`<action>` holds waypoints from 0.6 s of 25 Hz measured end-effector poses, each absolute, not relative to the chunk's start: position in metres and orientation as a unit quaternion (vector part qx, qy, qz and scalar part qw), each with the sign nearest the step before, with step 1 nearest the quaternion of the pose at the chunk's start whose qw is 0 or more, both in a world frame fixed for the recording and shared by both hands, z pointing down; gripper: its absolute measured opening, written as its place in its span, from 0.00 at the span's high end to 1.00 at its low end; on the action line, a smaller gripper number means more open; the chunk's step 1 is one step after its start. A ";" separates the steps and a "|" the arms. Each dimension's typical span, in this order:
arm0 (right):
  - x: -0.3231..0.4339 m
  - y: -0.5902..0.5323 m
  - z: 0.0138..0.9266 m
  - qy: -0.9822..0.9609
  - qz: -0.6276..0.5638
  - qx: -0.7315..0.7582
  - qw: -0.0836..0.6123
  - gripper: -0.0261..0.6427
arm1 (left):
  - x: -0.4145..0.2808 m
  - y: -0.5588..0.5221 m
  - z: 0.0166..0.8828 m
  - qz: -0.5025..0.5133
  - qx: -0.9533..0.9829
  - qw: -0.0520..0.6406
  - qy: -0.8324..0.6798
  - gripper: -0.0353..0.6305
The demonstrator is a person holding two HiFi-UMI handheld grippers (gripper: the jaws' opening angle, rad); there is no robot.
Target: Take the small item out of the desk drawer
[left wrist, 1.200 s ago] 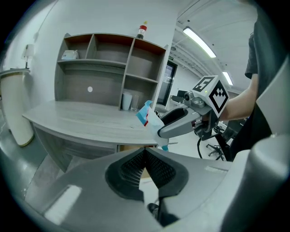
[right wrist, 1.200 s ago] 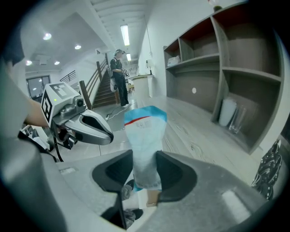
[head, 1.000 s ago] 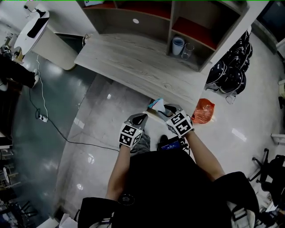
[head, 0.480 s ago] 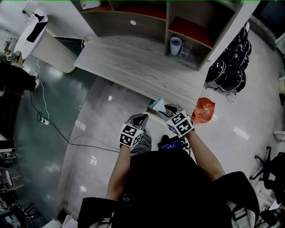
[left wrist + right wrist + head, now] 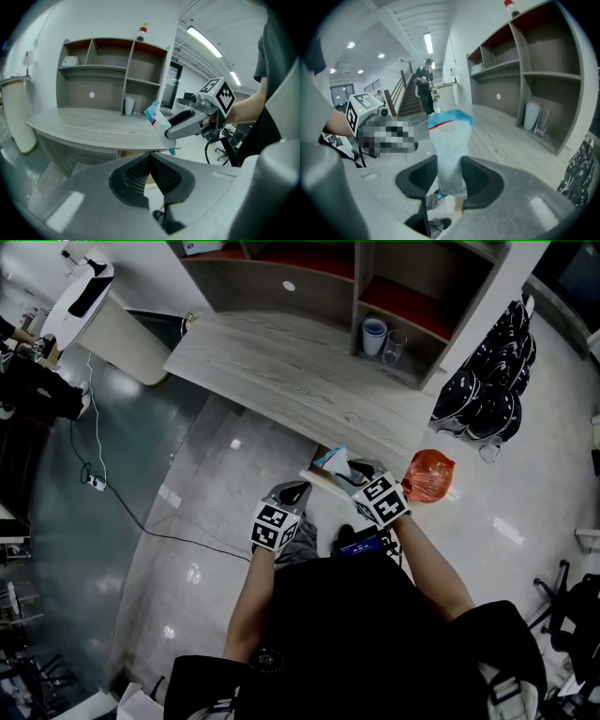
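Observation:
A small pale-blue and white packet (image 5: 449, 150) with a red stripe stands upright between the jaws of my right gripper (image 5: 450, 176), which is shut on it. In the head view the packet (image 5: 333, 461) hangs just off the desk's near edge, above the open drawer (image 5: 322, 483). From the left gripper view I see the right gripper (image 5: 187, 123) holding the packet (image 5: 157, 123) in front of the grey wooden desk (image 5: 93, 129). My left gripper (image 5: 291, 491) hovers to the left of the drawer. Its jaws are closed together with nothing in them (image 5: 149, 161).
A shelf unit at the desk's back holds a white cup (image 5: 375, 336) and a glass (image 5: 395, 348). An orange bag (image 5: 427, 474) lies on the floor right of the drawer, black helmets (image 5: 492, 390) beyond it. A cable (image 5: 122, 507) runs over the floor at left.
Both grippers and the packet keep their places. Only the head view shifts slightly.

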State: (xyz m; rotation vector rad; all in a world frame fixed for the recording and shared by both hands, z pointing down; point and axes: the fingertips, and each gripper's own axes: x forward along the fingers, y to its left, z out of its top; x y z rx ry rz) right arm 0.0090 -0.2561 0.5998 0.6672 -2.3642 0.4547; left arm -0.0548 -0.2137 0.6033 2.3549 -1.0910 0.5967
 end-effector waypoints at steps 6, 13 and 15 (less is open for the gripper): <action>0.016 -0.244 0.597 -0.902 0.182 0.241 0.309 0.71 | -0.047 -0.192 0.606 0.213 0.850 0.248 -0.414 0.94; 0.020 -0.235 0.600 -0.901 0.184 0.241 0.312 0.71 | -0.059 -0.175 0.607 0.212 0.838 0.256 -0.432 0.94; 0.021 -0.234 0.599 -0.899 0.185 0.247 0.311 0.71 | -0.061 -0.175 0.605 0.209 0.840 0.255 -0.431 0.94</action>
